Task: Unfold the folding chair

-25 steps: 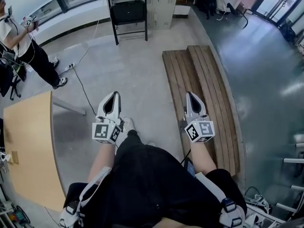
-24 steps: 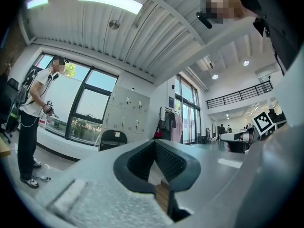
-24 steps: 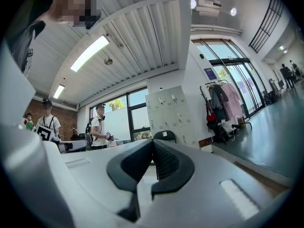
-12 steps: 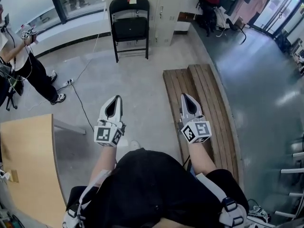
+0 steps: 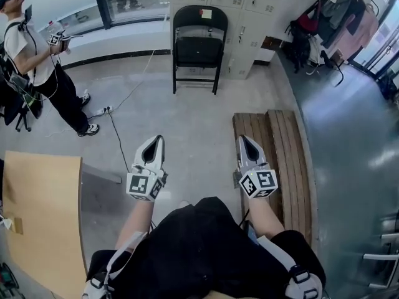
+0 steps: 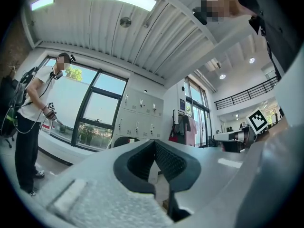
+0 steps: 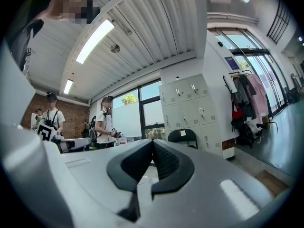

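Holding left tool (image 5: 157,139) and right tool (image 5: 243,138) over the floor (image 5: 187,120), jaws pressing together on nothing. Standing well ahead against lockers (image 5: 249,2): chair (image 5: 198,42), mostly hiding behind jaws in both gripper views.

The folding chair (image 5: 197,50) shows a black tubular metal frame with a matt black seat. The floor (image 5: 187,123) is smooth grey concrete, glossier at right. The slatted platform (image 5: 283,148) is brown wood and the counter (image 5: 43,217) pale matt wood.
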